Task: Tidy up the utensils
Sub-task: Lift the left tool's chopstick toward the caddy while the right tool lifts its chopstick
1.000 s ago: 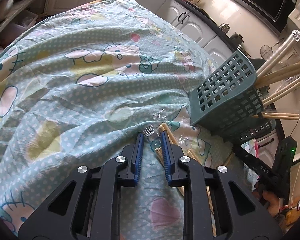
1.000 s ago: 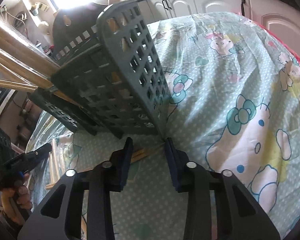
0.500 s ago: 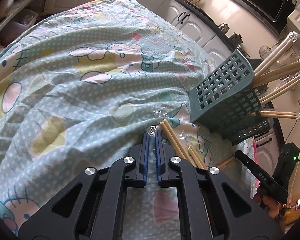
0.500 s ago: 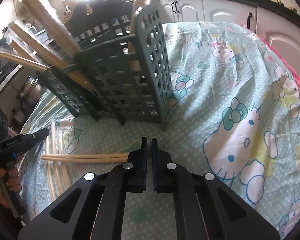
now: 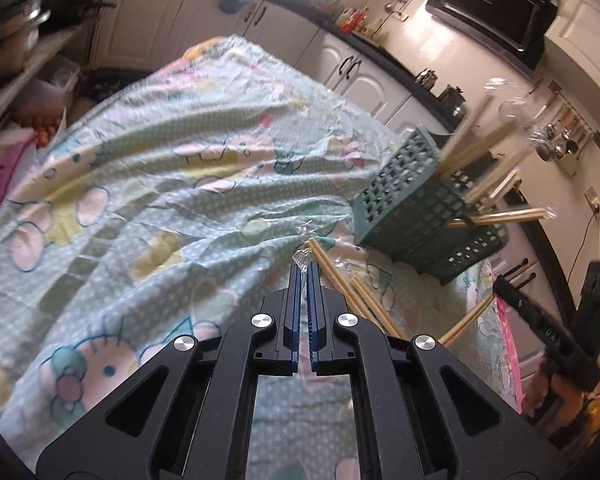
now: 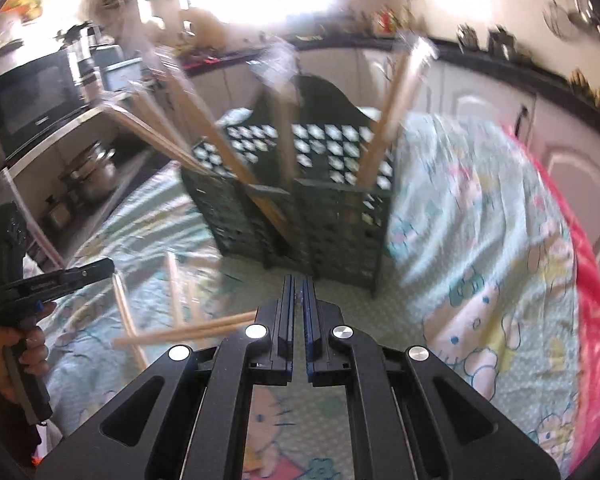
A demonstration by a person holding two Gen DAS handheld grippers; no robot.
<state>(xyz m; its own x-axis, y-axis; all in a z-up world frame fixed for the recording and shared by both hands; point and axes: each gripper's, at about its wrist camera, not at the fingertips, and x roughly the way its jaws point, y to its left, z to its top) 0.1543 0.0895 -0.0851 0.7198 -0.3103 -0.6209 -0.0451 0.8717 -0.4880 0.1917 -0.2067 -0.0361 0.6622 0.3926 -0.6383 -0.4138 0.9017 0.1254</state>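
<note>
Two hand-held grippers, both jaws nearly together. Left gripper [image 5: 303, 271]: narrow, tips pinching the crinkled end of a clear wrapper [image 5: 302, 258], which pokes out just past the tips. A wrapped stick pair [image 5: 332, 274] runs just right of its right finger, slanting back under the gripper body; can't tell if the wrapper belongs to that pair.

Right gripper [image 6: 297, 280]: narrow too. A wooden stick [image 6: 188, 330] sticks out leftward from beside its left finger, off the cloth, and looks clamped at its end; the contact itself is hidden by the finger. In the left wrist view the same stick ends at the right gripper's tip, low at the right edge.

Green basket [image 5: 400, 196], a lattice utensil holder, stands on the cartoon cloth [image 5: 140, 184], right of the left gripper and just beyond the right gripper's tips. Upright sticks [image 6: 384, 136] in clear sleeves lean out of its compartments, fanning left and right; the right wrist view is blurred.

Loose sticks [image 6: 176, 280] lie on the cloth, near-left of the basket, between the two grippers. A hand [image 6: 24, 354] grips the left gripper's handle at the left edge. Kitchen cabinets and a microwave [image 5: 496, 4] far behind.
</note>
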